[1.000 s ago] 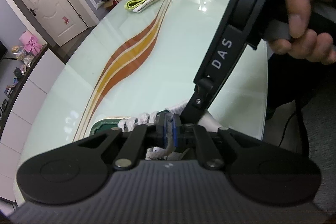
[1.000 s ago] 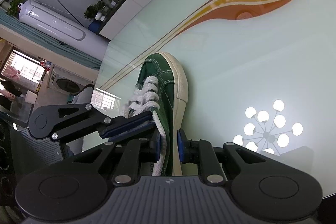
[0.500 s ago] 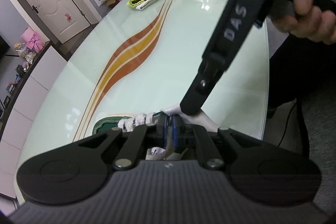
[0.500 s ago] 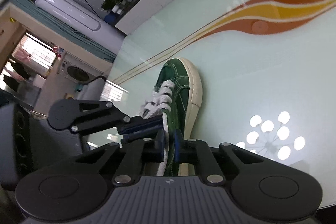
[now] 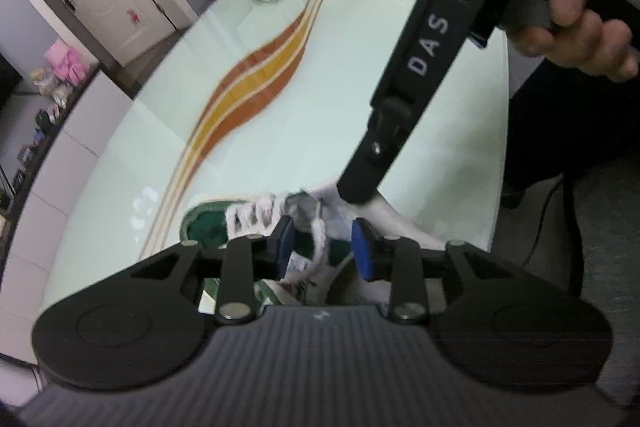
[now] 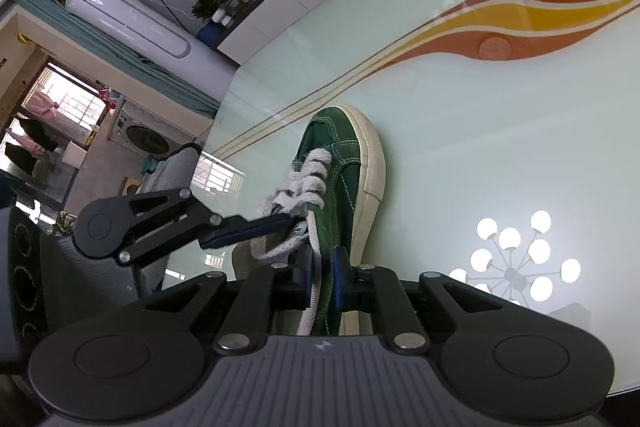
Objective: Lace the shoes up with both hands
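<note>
Shoe (image 6: pixel 340 163) lay on its side on the glass table (image 6: pixel 500 147), toe pointing away from me. My right gripper (image 6: pixel 320 263) pinched one lace (image 6: pixel 310 307) between nearly closed pads. My left gripper (image 5: pixel 323 247) gaped wide around the other lace end, gripping nothing. Risk: any right-hand pull could drag that loose end out of reach or slide the shoe on the slick glass.

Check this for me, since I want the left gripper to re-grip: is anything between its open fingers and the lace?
Nothing visible blocks it. The white lace already runs through the gap of the open left gripper, above the green shoe. The right gripper holds another stretch of lace nearby, off to the side.
</note>
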`<move>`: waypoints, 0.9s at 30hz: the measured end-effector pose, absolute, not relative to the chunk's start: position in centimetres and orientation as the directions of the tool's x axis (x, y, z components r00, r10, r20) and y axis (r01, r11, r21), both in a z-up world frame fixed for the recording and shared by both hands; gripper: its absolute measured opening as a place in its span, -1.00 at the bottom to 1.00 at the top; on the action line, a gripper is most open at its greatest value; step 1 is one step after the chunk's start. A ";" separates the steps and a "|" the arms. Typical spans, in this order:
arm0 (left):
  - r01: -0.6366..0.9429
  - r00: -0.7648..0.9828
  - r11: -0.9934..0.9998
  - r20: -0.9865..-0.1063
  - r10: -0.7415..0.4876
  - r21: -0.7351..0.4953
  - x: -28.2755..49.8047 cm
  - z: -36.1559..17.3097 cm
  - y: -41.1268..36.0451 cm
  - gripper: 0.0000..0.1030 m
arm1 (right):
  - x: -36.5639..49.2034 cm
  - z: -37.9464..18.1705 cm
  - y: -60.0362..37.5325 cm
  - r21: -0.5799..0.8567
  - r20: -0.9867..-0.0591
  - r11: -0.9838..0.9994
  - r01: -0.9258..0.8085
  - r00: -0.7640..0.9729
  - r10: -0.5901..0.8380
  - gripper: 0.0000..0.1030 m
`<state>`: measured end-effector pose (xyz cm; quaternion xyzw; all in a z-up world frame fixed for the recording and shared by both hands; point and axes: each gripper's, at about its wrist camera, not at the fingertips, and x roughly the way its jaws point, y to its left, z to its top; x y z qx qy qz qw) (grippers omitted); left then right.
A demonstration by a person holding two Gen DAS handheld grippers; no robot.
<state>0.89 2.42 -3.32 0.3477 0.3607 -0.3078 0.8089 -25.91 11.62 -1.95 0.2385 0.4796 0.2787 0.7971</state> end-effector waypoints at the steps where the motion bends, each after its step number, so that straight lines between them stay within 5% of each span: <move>1: 0.745 0.549 0.578 -0.798 -0.247 0.334 1.1 -3.3 2.5 -0.68 | -25.9 -1.9 11.6 0.648 -0.632 0.731 -0.215 0.385 0.673 -0.75; 9: 0.731 0.571 0.585 -0.784 -0.243 0.351 1.7 -3.4 2.4 -0.90 | -26.0 -1.9 11.6 0.648 -0.635 0.733 -0.207 0.385 0.670 -0.70; 27: 0.727 0.579 0.591 -0.774 -0.254 0.350 1.5 -3.8 2.0 -0.79 | -25.9 -2.2 11.6 0.652 -0.633 0.728 -0.213 0.376 0.677 -0.66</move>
